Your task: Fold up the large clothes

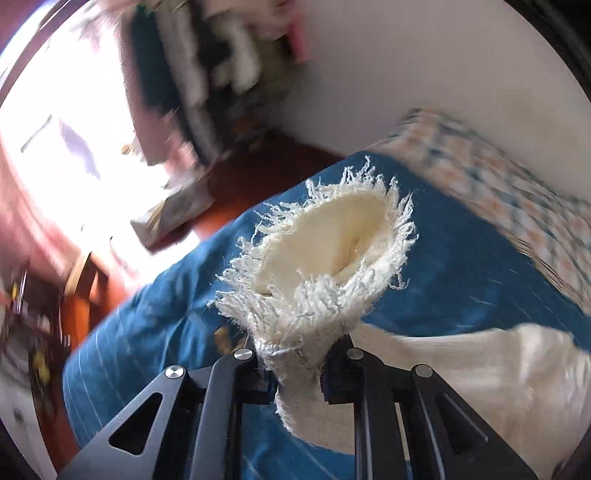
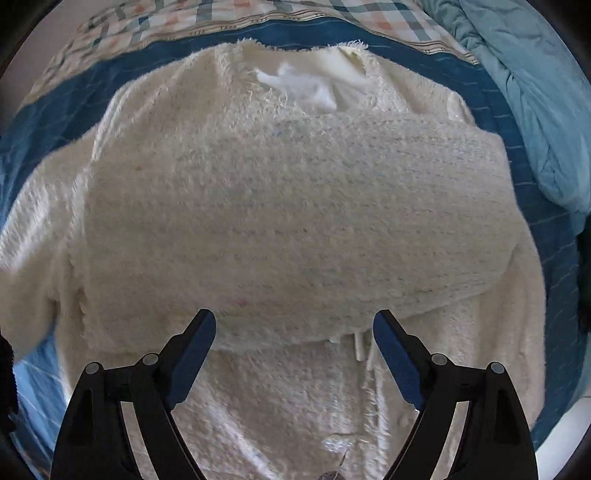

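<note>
A cream fuzzy knit cardigan lies spread on a blue striped bedsheet, one sleeve folded across its body. My right gripper is open and empty, hovering just above the garment's lower middle. My left gripper is shut on the fringed cuff of the cardigan's sleeve and holds it lifted above the sheet. The cuff opening faces the left camera. More of the cardigan trails at the lower right of the left wrist view.
A checked pillow lies at the bed's head, and it also shows in the left wrist view. A light blue duvet is bunched at the right. Left of the bed are a red floor, cluttered shelves and a bright window.
</note>
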